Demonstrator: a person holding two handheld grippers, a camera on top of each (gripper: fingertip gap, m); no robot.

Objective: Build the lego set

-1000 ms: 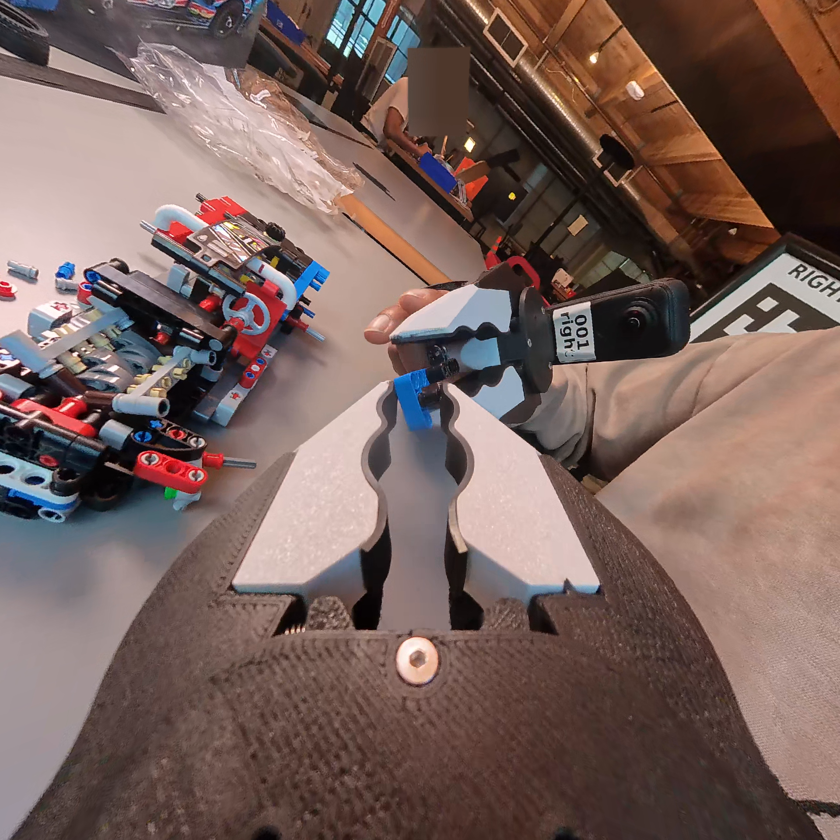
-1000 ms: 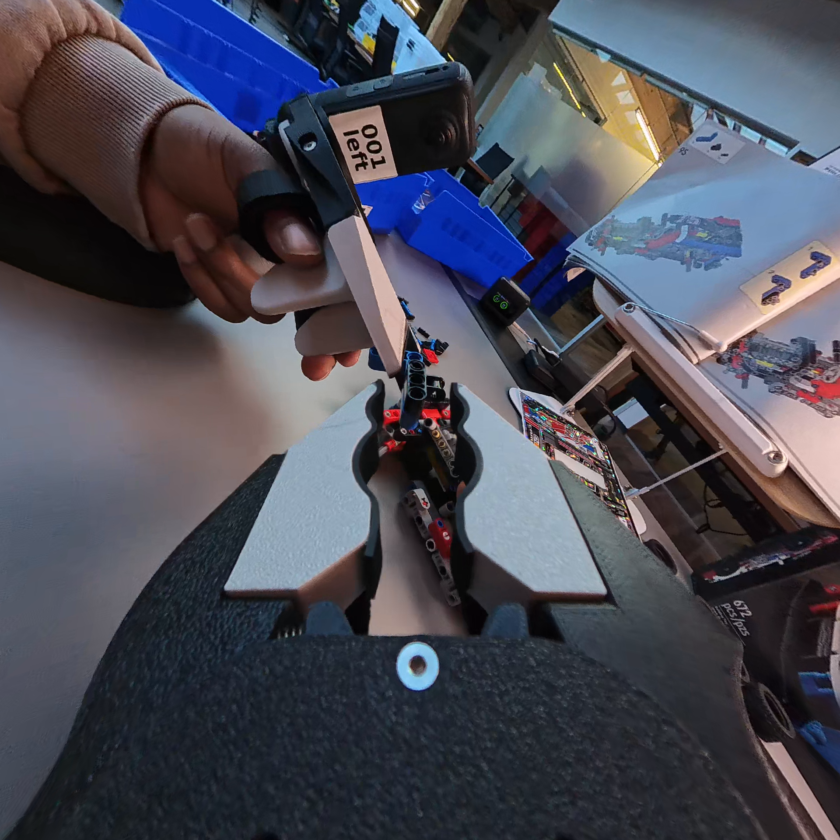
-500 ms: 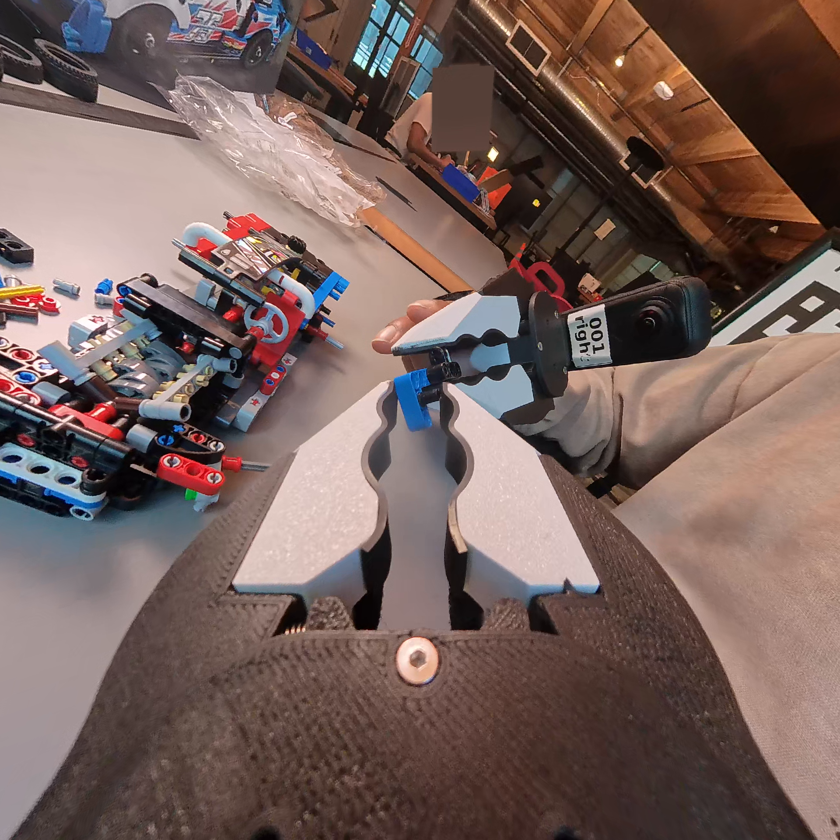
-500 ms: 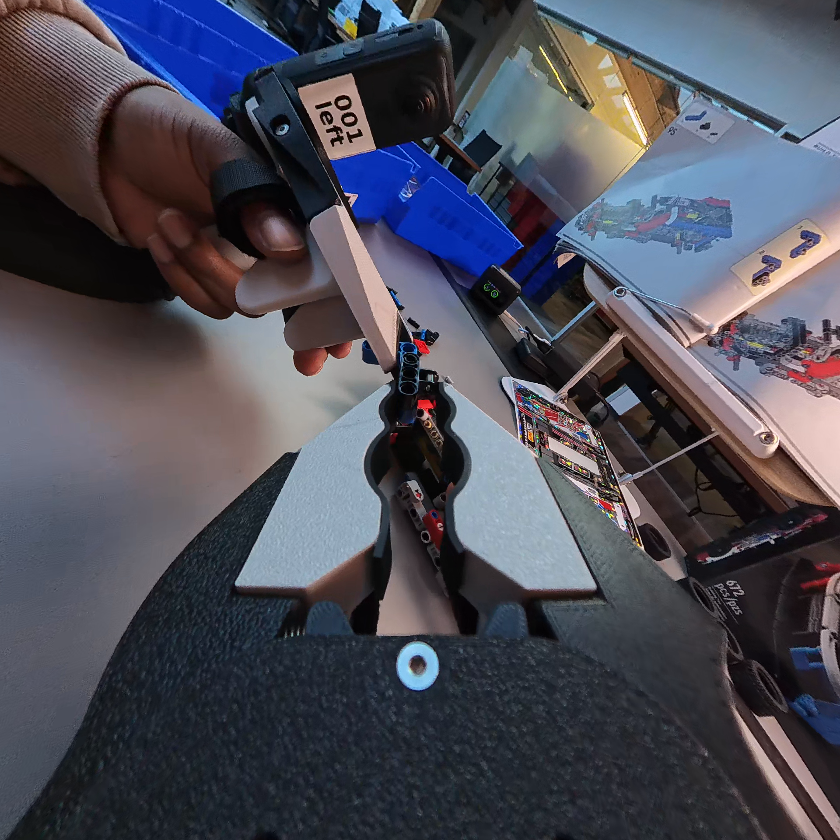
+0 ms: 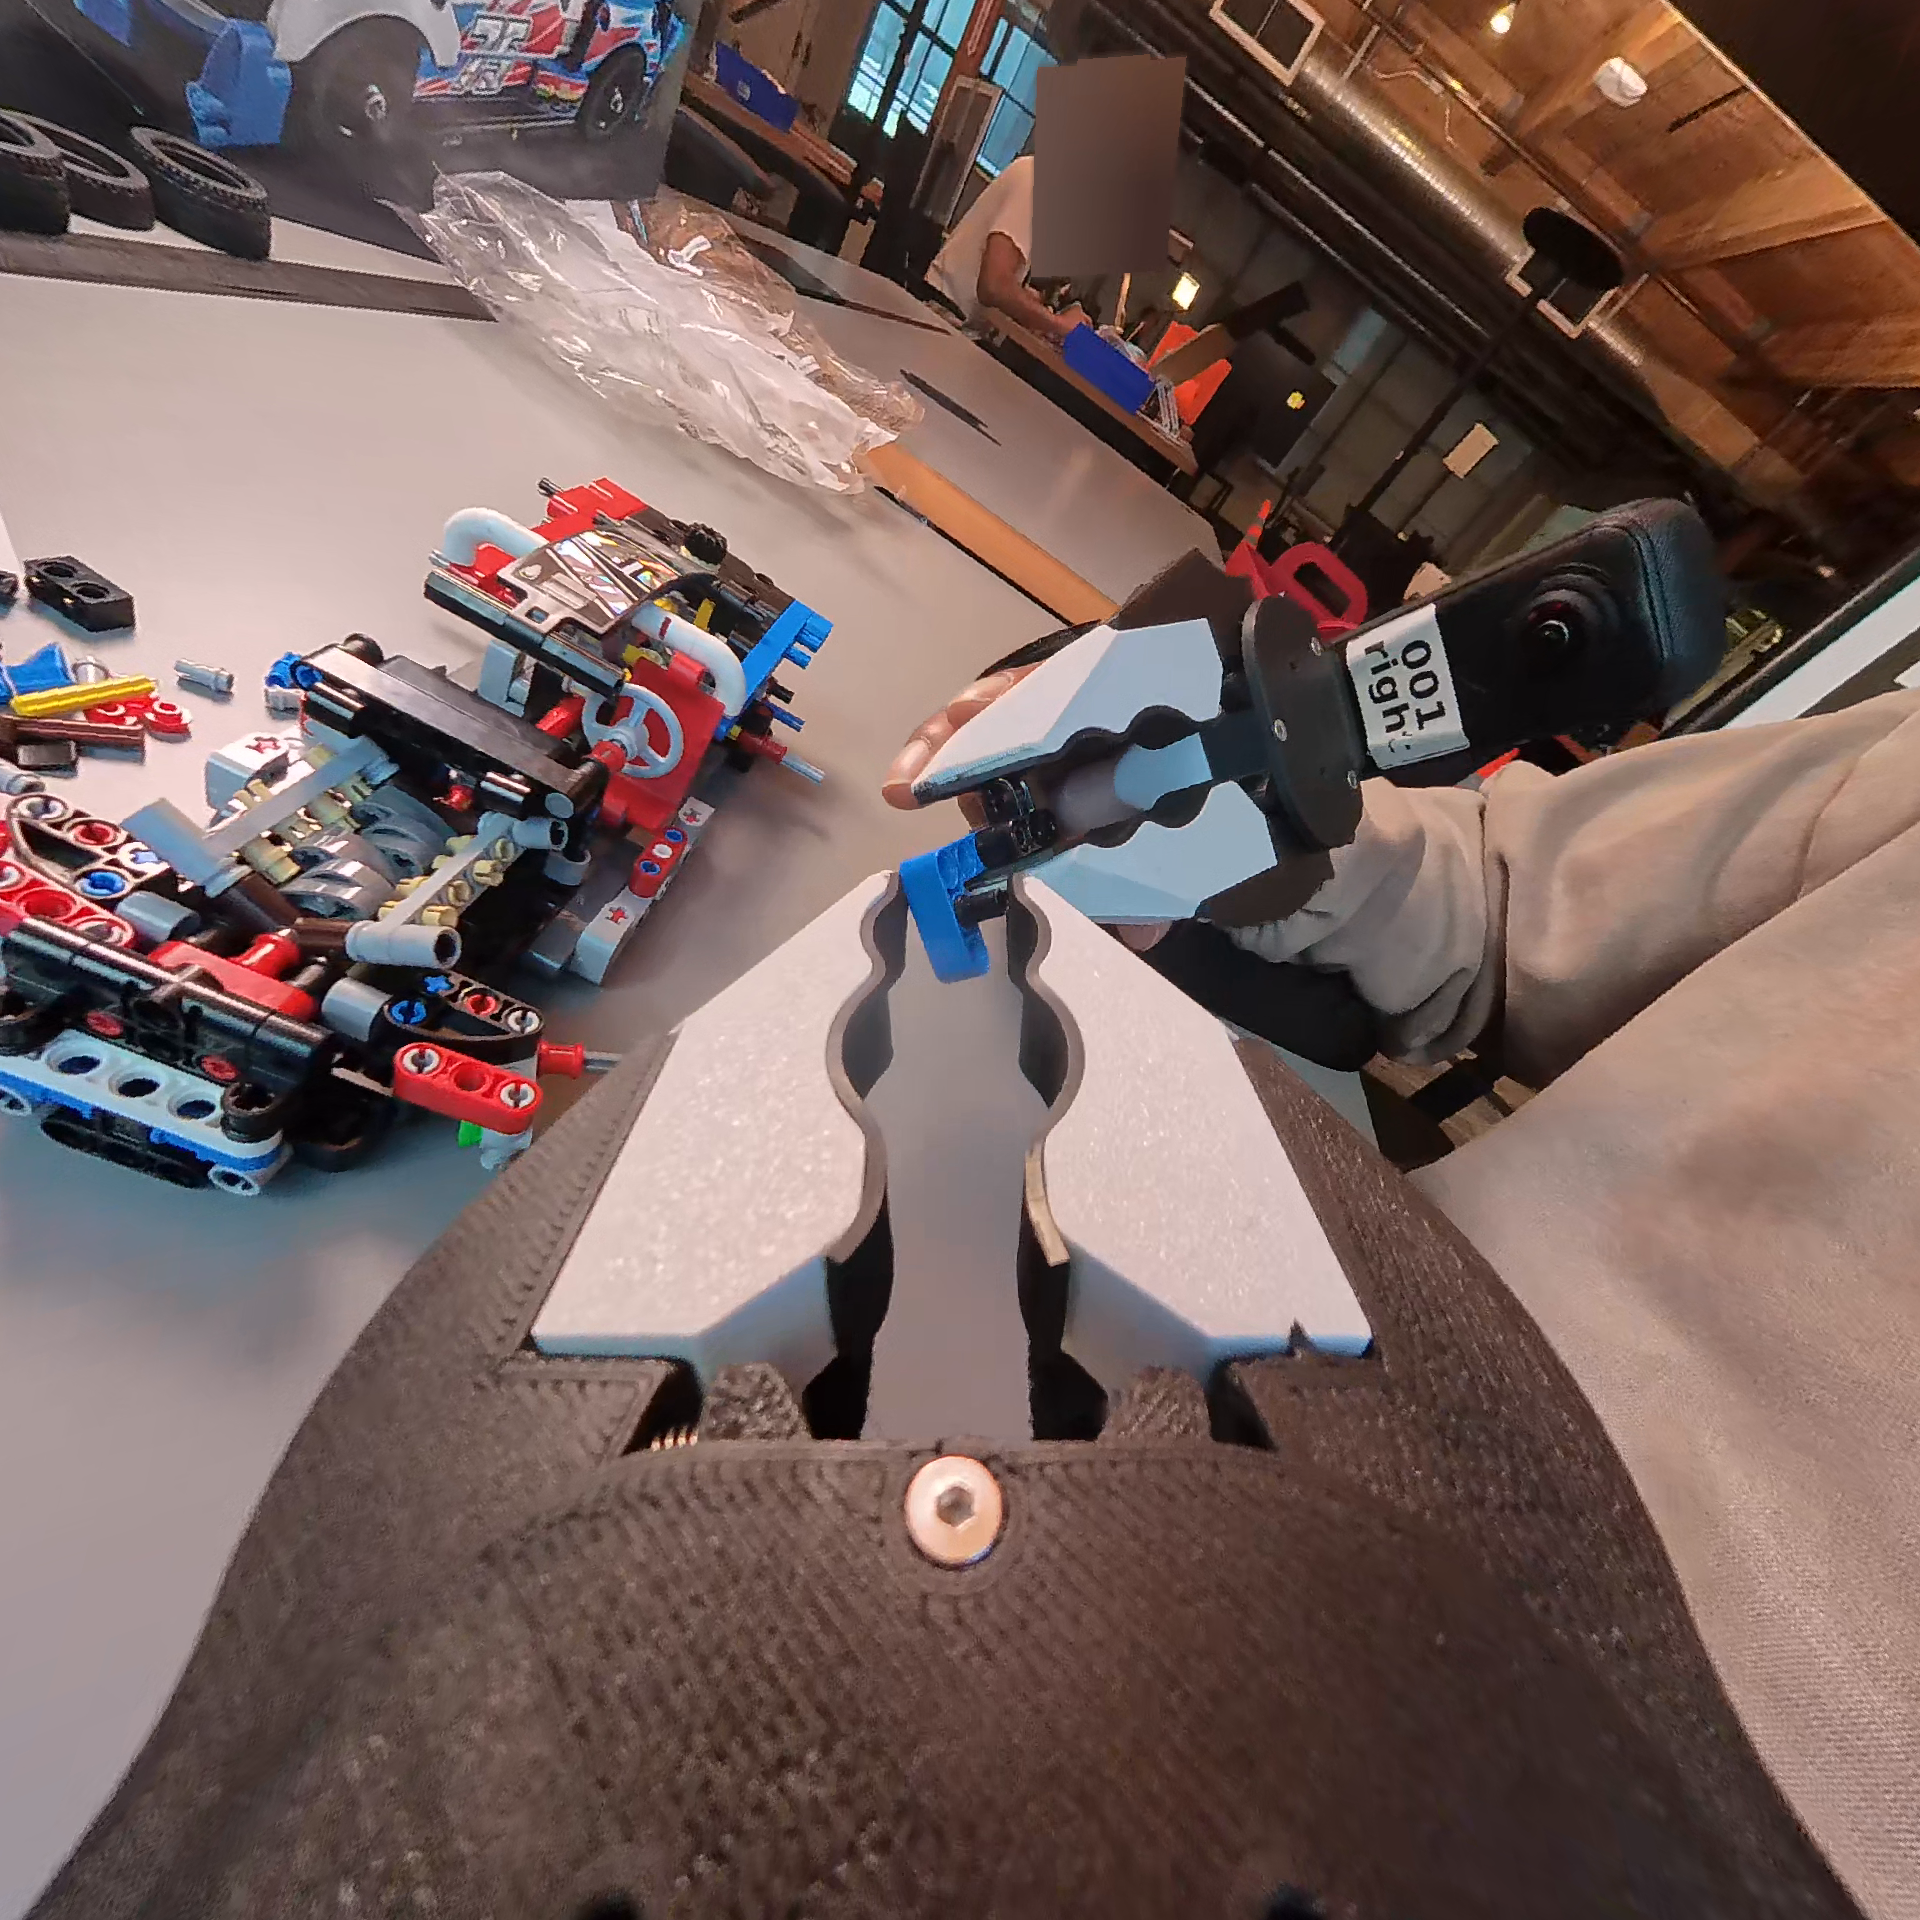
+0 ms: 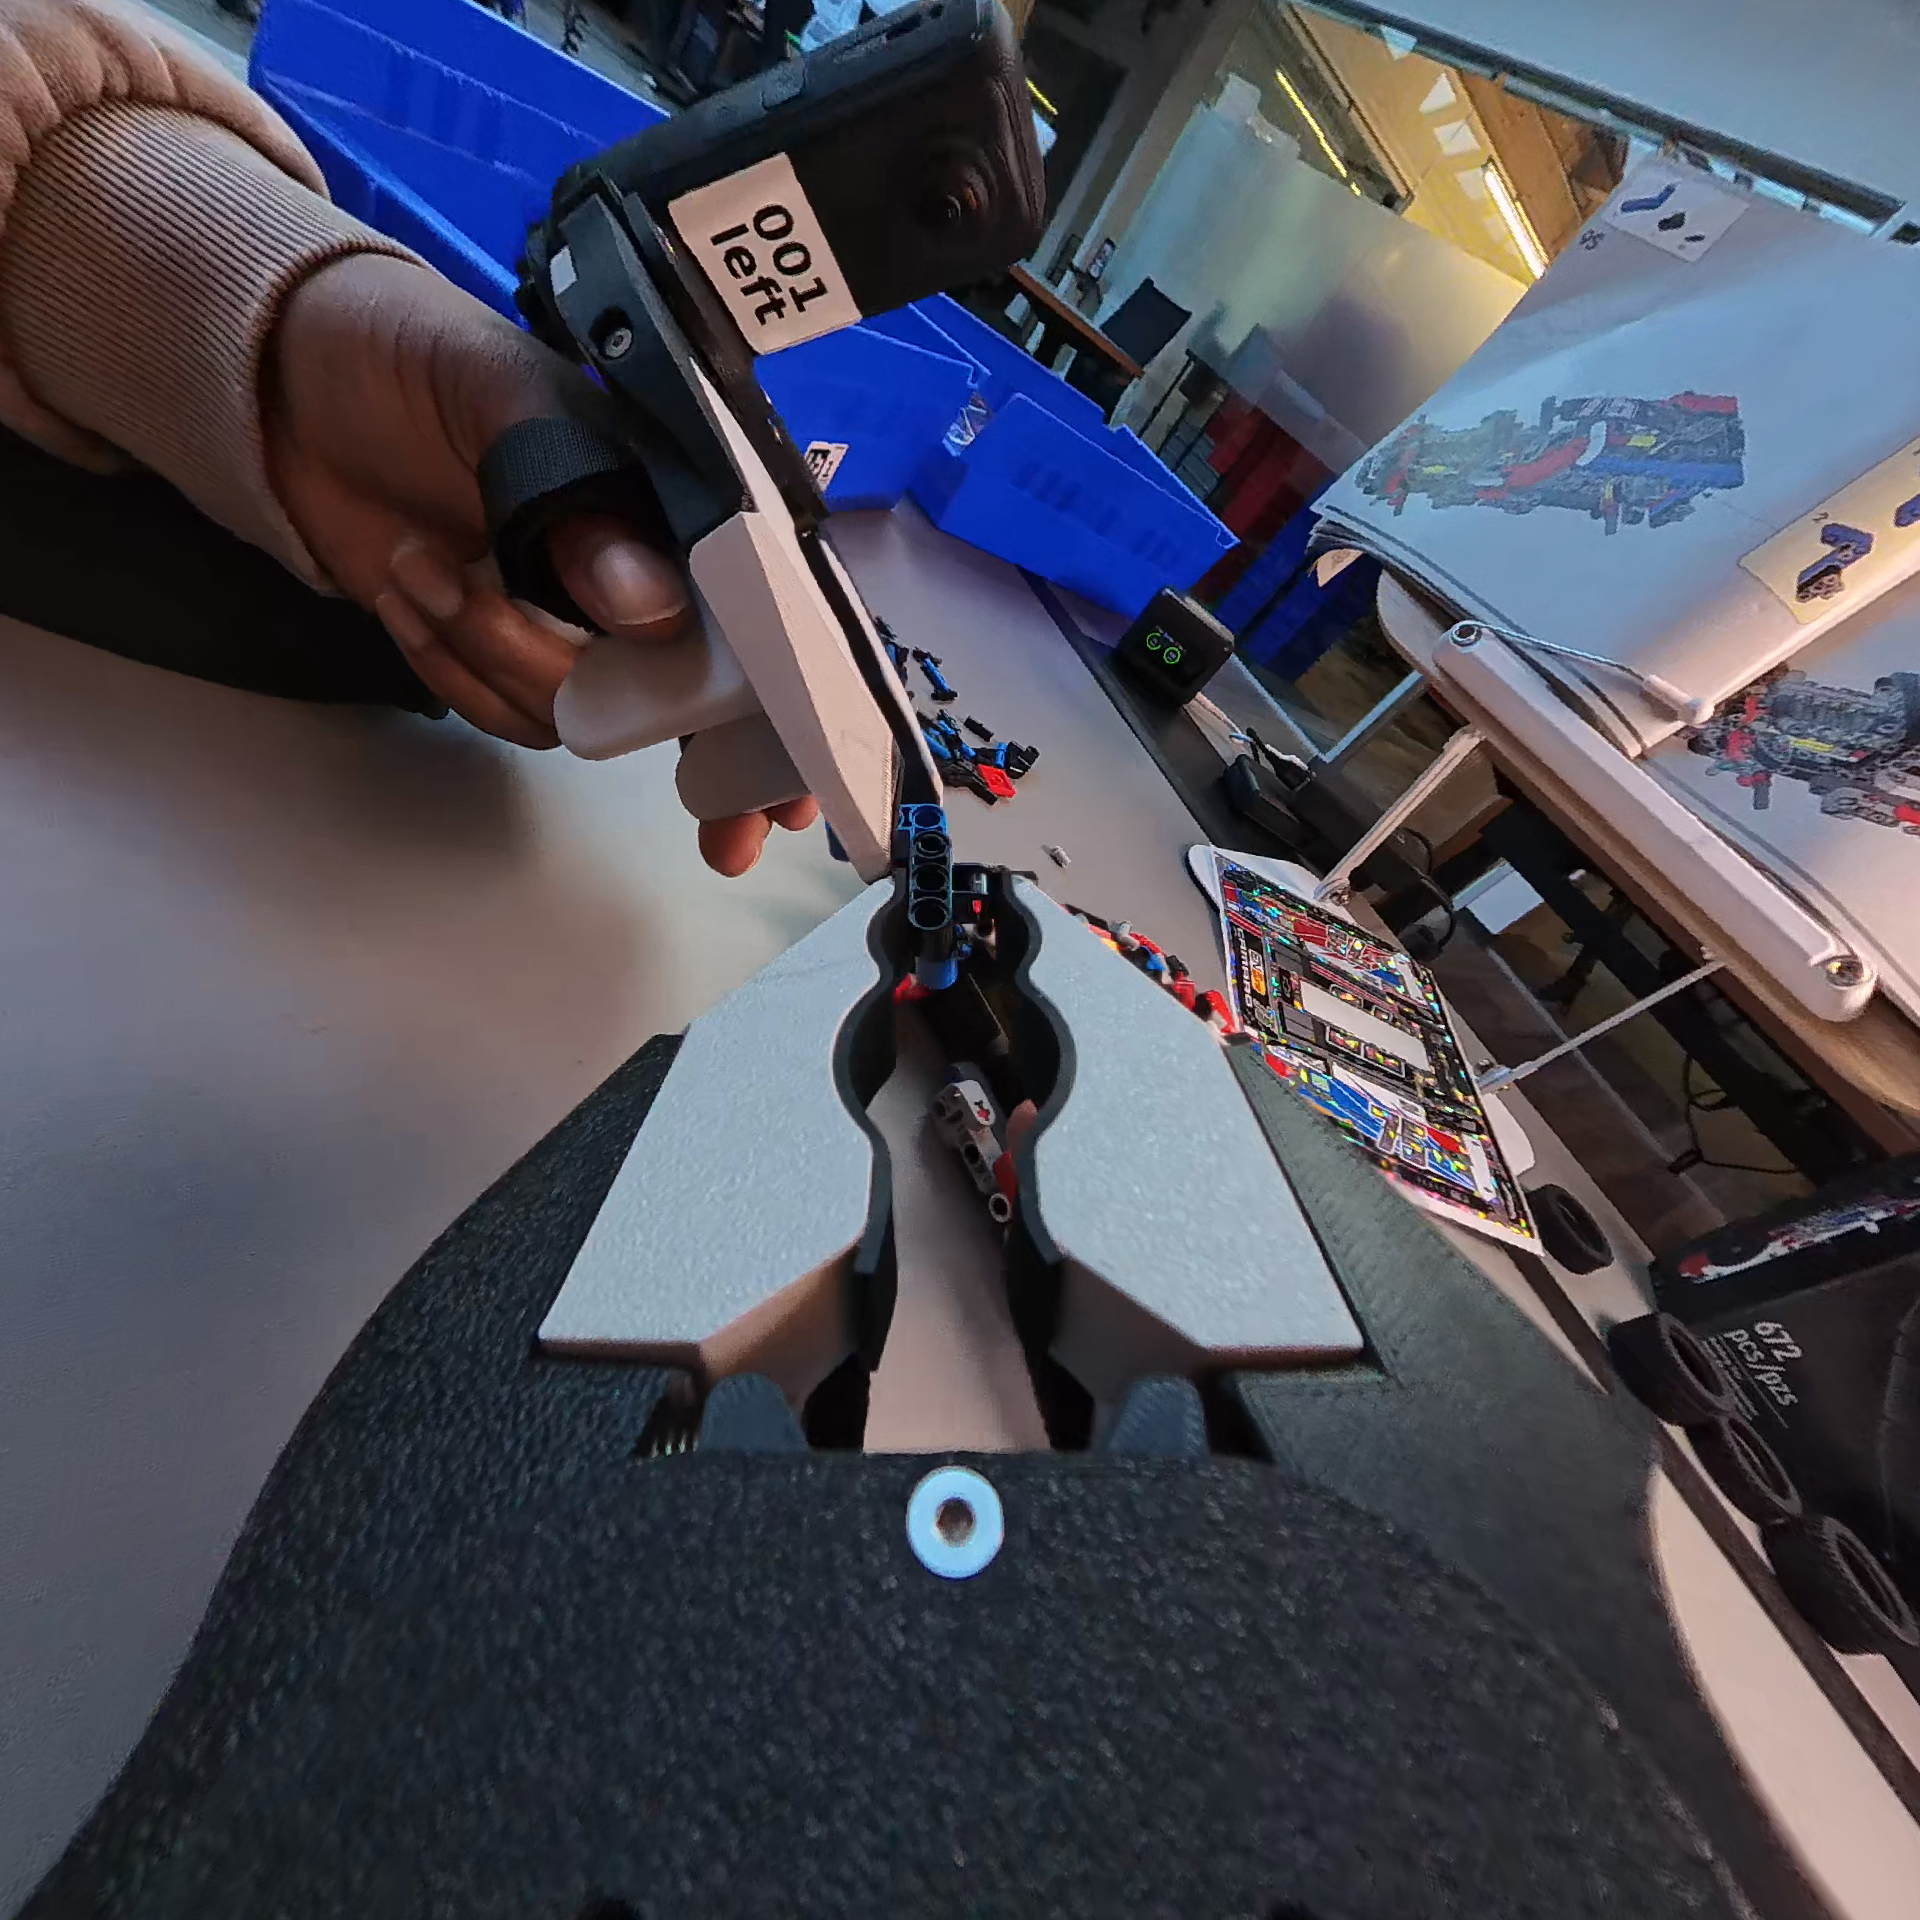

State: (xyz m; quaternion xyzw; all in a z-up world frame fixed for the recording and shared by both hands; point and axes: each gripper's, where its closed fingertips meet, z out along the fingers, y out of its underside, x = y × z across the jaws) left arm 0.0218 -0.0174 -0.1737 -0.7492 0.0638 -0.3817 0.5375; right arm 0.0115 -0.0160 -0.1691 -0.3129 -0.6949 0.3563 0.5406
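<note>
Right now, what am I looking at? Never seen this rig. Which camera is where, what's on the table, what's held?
No robot: a person holds a two-finger gripper in each hand, each with a camera looking along its fingers. In the left wrist view, the left gripper grips a blue lego piece; the right gripper pinches the black piece joined to it. The right wrist view shows the same meeting from the opposite side. On the grey table: a half-built lego car, loose pieces, a plastic bag, a sticker sheet.

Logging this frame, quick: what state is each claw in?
Left claw: shut on the blue piece.
Right claw: shut on the black piece joined to it.
</note>
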